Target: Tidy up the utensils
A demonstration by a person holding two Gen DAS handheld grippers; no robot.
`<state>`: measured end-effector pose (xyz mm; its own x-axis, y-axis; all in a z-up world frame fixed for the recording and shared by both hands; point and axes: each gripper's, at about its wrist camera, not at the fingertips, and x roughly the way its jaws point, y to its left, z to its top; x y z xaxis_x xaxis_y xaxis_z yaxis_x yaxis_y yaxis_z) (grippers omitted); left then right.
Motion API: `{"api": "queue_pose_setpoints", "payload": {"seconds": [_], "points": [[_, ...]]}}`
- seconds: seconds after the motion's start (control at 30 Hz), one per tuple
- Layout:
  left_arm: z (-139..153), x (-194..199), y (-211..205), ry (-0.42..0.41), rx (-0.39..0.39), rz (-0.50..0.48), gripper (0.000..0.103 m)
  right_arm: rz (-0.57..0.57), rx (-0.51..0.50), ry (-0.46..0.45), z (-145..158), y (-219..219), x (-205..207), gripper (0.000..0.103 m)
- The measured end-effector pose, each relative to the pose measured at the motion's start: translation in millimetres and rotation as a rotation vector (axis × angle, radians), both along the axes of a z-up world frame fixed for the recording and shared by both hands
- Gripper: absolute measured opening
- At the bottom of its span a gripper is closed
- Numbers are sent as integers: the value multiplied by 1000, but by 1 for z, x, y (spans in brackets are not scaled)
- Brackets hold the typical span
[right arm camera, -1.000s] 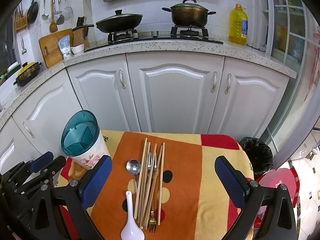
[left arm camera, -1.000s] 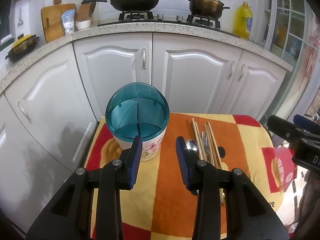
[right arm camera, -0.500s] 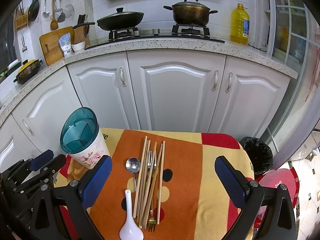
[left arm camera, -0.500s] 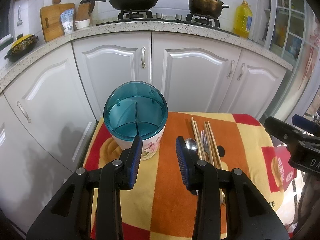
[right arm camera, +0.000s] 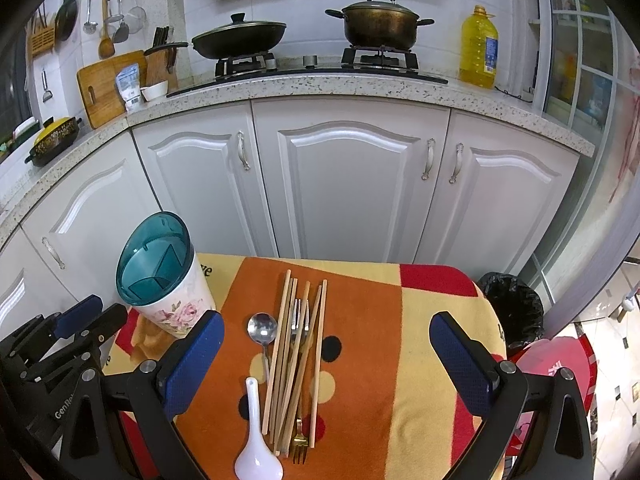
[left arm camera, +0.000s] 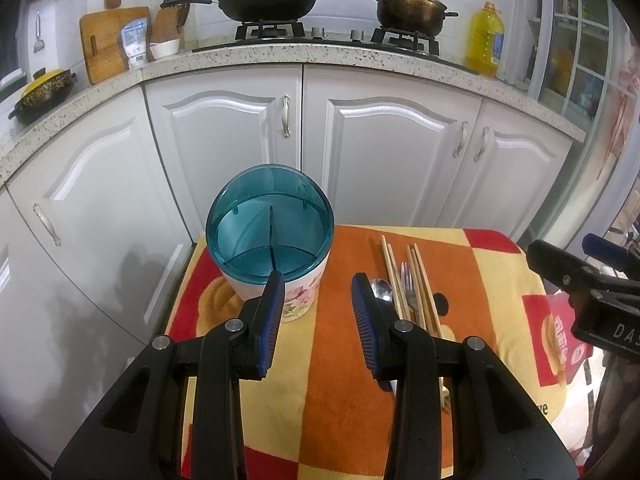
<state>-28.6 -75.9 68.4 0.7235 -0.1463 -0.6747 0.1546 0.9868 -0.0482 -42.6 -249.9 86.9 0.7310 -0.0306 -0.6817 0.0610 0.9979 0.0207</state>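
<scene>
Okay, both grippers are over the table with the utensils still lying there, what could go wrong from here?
1. The chopsticks and forks lie overlapped in one bundle, so a pinch may lift or scatter several at once.
2. The utensil holder is tall and stands near the blanket's left edge; a bump from the left gripper could tip it.
3. The white spoon sits at the near edge, where the open right gripper could knock it off.

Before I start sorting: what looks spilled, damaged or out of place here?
Nothing spilled or damaged. The chopsticks, forks and spoons lie loose on the cloth, some overlapping; the divided utensil holder stands upright, empty.
</scene>
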Motion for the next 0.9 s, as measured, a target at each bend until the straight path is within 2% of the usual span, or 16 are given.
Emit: {"api": "queue_pose_setpoints", "payload": {"seconds": [0.3,0.53,0.63,0.73,0.9], "points": [[8,3,4,-14,-7,10,34,3,-16,3,-7,-5,0,103],[-5,7,3,42,-49,-28,34,14,-8,84,-43,-19,10,102],[-21,13,-4,115,-90,-82,34,20,16,136,-69,-27,17,92],[-40,16,-14,183,-110,-152,34,29,91,192,-92,-37,23,79],[-77,23,-32,288,-118,-240,34,46,140,230,-115,-43,28,71]]}}
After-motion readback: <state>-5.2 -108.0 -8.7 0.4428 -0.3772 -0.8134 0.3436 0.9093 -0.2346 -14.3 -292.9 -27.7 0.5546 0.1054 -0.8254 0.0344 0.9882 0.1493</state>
